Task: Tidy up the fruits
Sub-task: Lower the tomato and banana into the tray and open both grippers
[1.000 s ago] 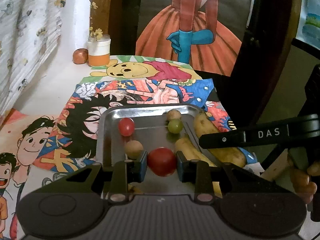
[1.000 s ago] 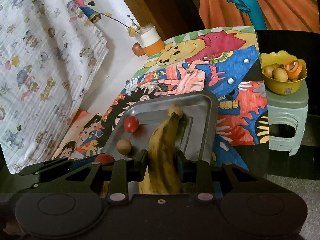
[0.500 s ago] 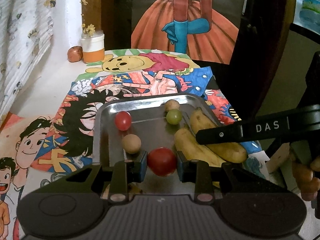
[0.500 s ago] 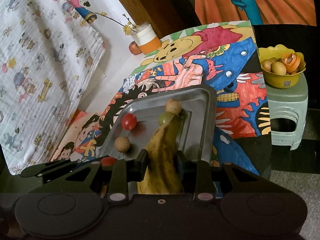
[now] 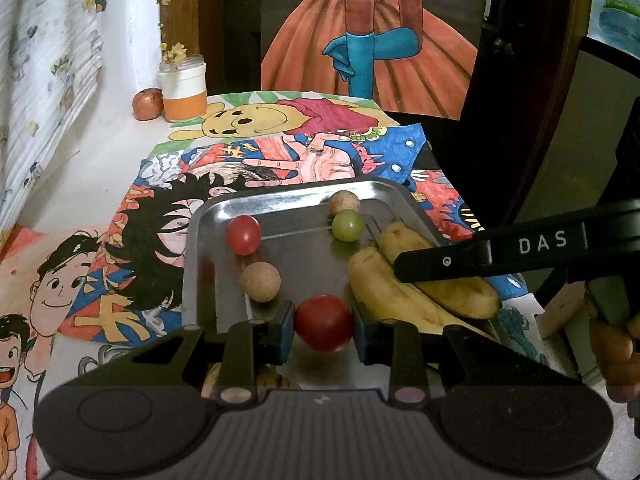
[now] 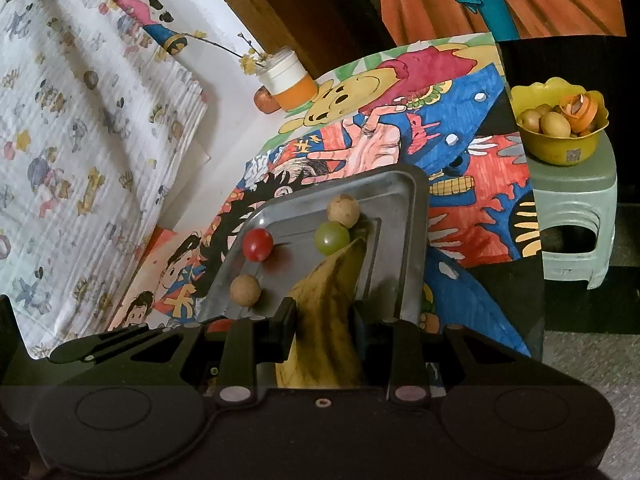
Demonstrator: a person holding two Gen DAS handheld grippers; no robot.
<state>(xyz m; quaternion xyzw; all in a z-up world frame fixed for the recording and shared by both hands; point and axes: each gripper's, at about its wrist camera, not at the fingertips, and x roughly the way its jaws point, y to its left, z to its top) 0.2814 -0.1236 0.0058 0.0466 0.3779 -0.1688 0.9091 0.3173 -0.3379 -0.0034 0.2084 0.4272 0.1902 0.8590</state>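
A steel tray (image 5: 200, 240) (image 6: 412, 240) lies on colourful cartoon drawings. My left gripper (image 5: 324, 326) is shut on a red tomato (image 5: 324, 322) over the tray's near edge. My right gripper (image 6: 326, 320) is shut on a pair of yellow bananas (image 6: 326, 312) (image 5: 384, 284) lying along the tray's right side; its black finger (image 5: 480, 254) crosses them in the left wrist view. On the tray sit a small red tomato (image 5: 244, 235) (image 6: 258, 244), a green grape (image 5: 347, 225) (image 6: 331, 237) and two tan round fruits (image 5: 260, 281) (image 5: 344, 201) (image 6: 245, 289) (image 6: 343, 210).
A white-and-orange jar (image 5: 184, 92) (image 6: 290, 80) with dried flowers and a reddish apple (image 5: 148, 104) (image 6: 266, 99) stand at the table's far left. A yellow bowl (image 6: 560, 148) of fruit rests on a pale green stool (image 6: 576, 208) to the right. A patterned cloth (image 6: 80, 120) hangs at left.
The left wrist view has shifted a little, with the tray drifting right in it. Both grips stay as they were; the bananas and tomato have not left the fingers.
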